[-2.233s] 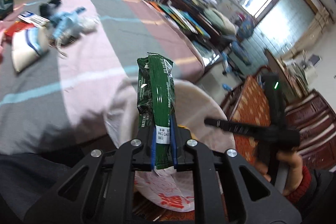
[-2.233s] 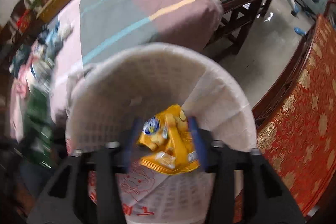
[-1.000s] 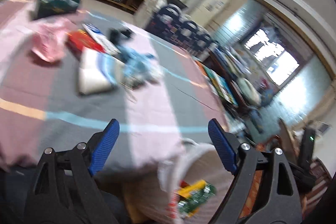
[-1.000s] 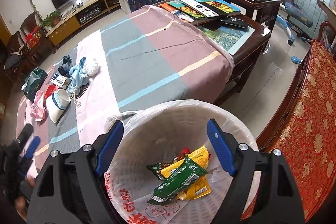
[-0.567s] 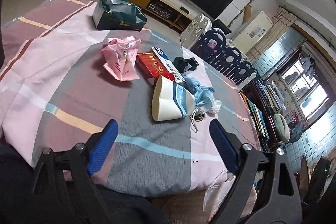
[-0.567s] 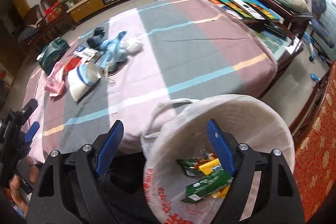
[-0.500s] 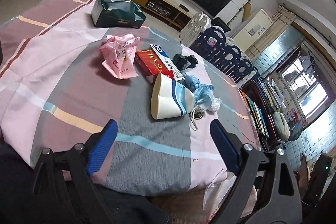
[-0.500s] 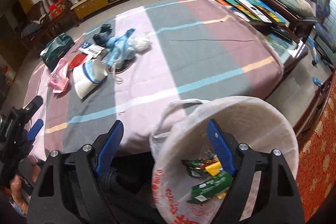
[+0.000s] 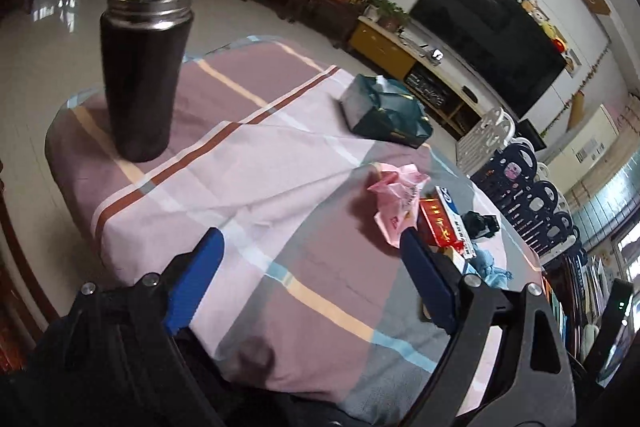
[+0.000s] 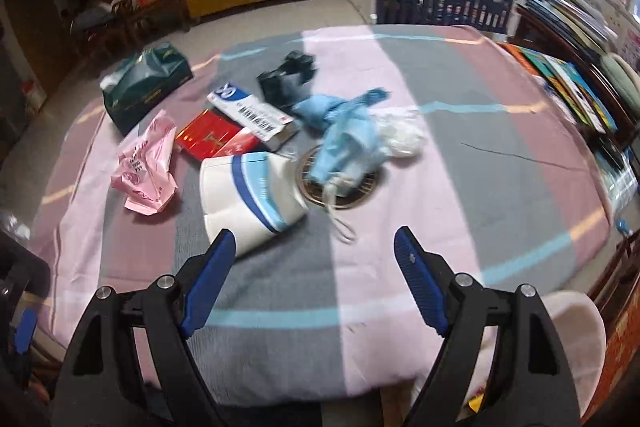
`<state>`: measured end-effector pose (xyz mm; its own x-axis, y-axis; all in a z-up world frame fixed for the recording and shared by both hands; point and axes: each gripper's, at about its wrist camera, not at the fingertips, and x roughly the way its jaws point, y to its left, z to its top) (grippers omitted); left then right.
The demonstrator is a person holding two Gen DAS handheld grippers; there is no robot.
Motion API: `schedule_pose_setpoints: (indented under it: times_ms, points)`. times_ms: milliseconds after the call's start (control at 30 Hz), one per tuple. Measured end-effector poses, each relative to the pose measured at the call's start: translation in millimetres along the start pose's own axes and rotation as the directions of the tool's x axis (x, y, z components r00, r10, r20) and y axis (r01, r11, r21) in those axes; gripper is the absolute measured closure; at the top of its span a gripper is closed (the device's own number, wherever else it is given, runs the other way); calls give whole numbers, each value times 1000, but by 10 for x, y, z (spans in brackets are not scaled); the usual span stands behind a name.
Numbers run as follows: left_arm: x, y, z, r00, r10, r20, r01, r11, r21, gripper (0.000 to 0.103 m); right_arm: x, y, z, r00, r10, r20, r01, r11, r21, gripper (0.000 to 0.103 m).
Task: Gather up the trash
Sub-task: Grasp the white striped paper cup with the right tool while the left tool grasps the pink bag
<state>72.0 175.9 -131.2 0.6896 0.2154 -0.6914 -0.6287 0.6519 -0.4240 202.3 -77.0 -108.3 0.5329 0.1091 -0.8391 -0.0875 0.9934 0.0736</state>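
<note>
Litter awaiting pickup on counter (image 10: 460, 187): pink bag (image 10: 146, 167), paper cup (image 10: 248, 195), blue mask (image 10: 348, 139). Left gripper (image 9: 312, 285) and right gripper (image 10: 316, 277) jaws wide, empty. Bin (image 10: 576, 331) alongside.

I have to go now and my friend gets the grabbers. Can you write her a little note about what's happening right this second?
Left gripper: open, empty.
Right gripper: open, empty.
On the striped tablecloth: crumpled pink plastic wrapper, white-and-blue paper cup on its side, red flat box, white-and-blue carton, crumpled blue glove.
White lined bin: at the table's near edge.
Left: the table litter, none picked up yet.
</note>
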Motion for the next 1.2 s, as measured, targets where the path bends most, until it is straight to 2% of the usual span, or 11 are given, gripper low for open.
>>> schedule_pose_setpoints:
  times_ms: [100,233,267,333,433,567,633,900,1100,1133,1200]
  points:
    - [121,91,-34,998,34,-48,-35,999,-20,14,302,220,114,999,-32,-29,31,999,-43,23]
    - [171,53,-111,997,39,-70,-37,999,22,14,553,395,227,999,-36,-32,34,997,-69,23]
    - [175,43,-120,997,36,-72,-34,999,28,14,603,437,242,999,-17,-34,14,996,-86,22]
    - [177,42,-128,996,34,-78,-32,999,28,14,679,529,239,999,-4,-37,-1,991,-134,12]
    - [224,68,-123,994,38,-101,-36,999,16,14,779,638,212,997,-69,-36,60,975,-214,11]
    - [249,64,-128,993,38,-108,-36,999,20,14,854,648,163,995,-91,-47,78,971,-228,11]
    - [250,51,-130,994,38,-107,-35,999,26,14,838,645,123,994,-100,-40,88,969,-229,20]
    - [283,55,-131,992,36,-121,-33,999,23,14,542,589,-194,999,-35,-41,25,976,-217,20]
    - [433,162,-8,982,-26,-186,18,999,-45,17,253,415,-331,999,3,-49,-11,985,-174,20]
    - [461,128,35,983,-30,-183,24,999,-35,19,188,368,-322,999,13,-37,-19,986,-167,20]
    - [588,-66,138,976,-44,-212,57,997,53,20,101,288,-316,999,28,-23,-31,987,-155,20]
